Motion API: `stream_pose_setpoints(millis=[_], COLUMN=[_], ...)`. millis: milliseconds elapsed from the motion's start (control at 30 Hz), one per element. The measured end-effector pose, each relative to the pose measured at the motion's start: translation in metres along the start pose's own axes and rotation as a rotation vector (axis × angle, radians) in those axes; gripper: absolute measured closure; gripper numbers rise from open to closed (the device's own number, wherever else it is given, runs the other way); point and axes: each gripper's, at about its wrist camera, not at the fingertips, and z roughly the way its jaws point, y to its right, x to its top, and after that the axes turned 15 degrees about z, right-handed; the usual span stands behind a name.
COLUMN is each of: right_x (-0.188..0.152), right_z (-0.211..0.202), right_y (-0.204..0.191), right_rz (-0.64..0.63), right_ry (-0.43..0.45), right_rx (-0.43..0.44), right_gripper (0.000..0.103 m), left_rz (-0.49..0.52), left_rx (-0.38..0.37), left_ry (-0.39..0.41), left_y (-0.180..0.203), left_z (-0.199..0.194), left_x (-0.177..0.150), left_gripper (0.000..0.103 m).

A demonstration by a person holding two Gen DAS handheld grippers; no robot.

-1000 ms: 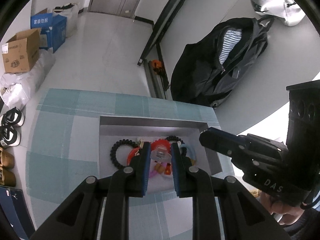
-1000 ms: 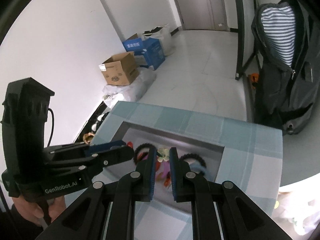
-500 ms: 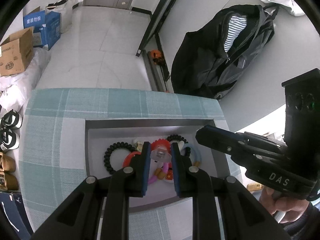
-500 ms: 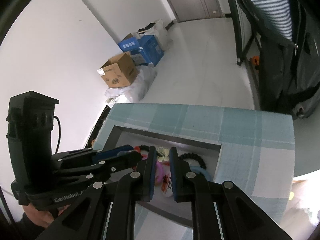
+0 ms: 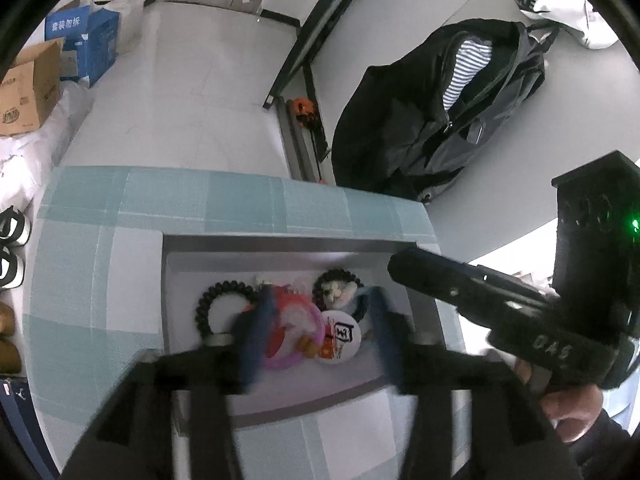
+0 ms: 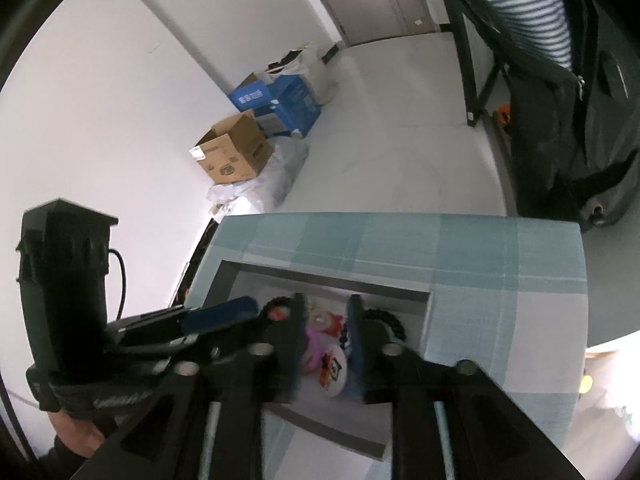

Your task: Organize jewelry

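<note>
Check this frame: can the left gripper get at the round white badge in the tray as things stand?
Probably yes. The left gripper hangs open over the tray, its fingers straddling the white badge. Nothing covers the badge, though a pink ring crowds its left edge.

A tray [image 5: 280, 246] sits on a checked tablecloth [image 5: 100, 280]. In it, a bead bracelet [image 5: 212, 300] lies left of the left gripper [image 5: 316, 332], a plastic ring [image 5: 296, 336] and a round badge [image 5: 340, 336] lie between its fingers, and a second bead bracelet [image 5: 336, 280] lies just beyond them. The right gripper [image 6: 326, 344] hangs over the same heap. A backpack [image 5: 432, 120] stands beyond the table, to the right; cardboard boxes [image 5: 28, 92] sit far left.
</note>
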Motion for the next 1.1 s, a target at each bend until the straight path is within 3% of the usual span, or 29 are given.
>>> stream_pose_setpoints(millis=[133, 233, 367, 600, 833, 967, 1067, 1100], right_x=[0.002, 0.002, 0.0, -0.011, -0.032, -0.046, -0.059, -0.065], right_z=[-0.008, -0.013, -0.017, -0.043, -0.065, -0.079, -0.085, -0.088], right_y=[0.0, -0.001, 0.0, 0.002, -0.002, -0.007, -0.017, -0.02], right_rz=[0.001, -0.006, 0.003, 0.046, 0.04, -0.005, -0.068, -0.095], right_ry=[0.025, 0.048, 0.065, 0.142, 0.226, 0.279, 0.317, 0.339], right_rx=[0.016, 0.015, -0.004, -0.01, -0.013, -0.003, -0.002, -0.002], right_gripper=[0.062, 0.05, 0.044, 0.024, 0.017, 0.014, 0.011, 0.009], left_rz=[0.04, 0.074, 0.072, 0.074, 0.096, 0.131, 0.143, 0.143], left_rx=[0.038, 0.083, 0.13, 0.225, 0.32, 0.445, 0.461, 0.461], left_ry=[0.013, 0.032, 0.066, 0.128, 0.189, 0.242, 0.293, 0.302], left_y=[0.009, 0.014, 0.015, 0.016, 0.026, 0.04, 0.046, 0.047], left_z=[-0.005, -0.01, -0.022, -0.043, -0.066, -0.08, -0.09, -0.092], left_x=[-0.003, -0.005, -0.01, -0.018, -0.037, -0.046, -0.051, -0.052], left_gripper=[0.049, 0.049, 0.049, 0.049, 0.049, 0.049, 0.048, 0.042])
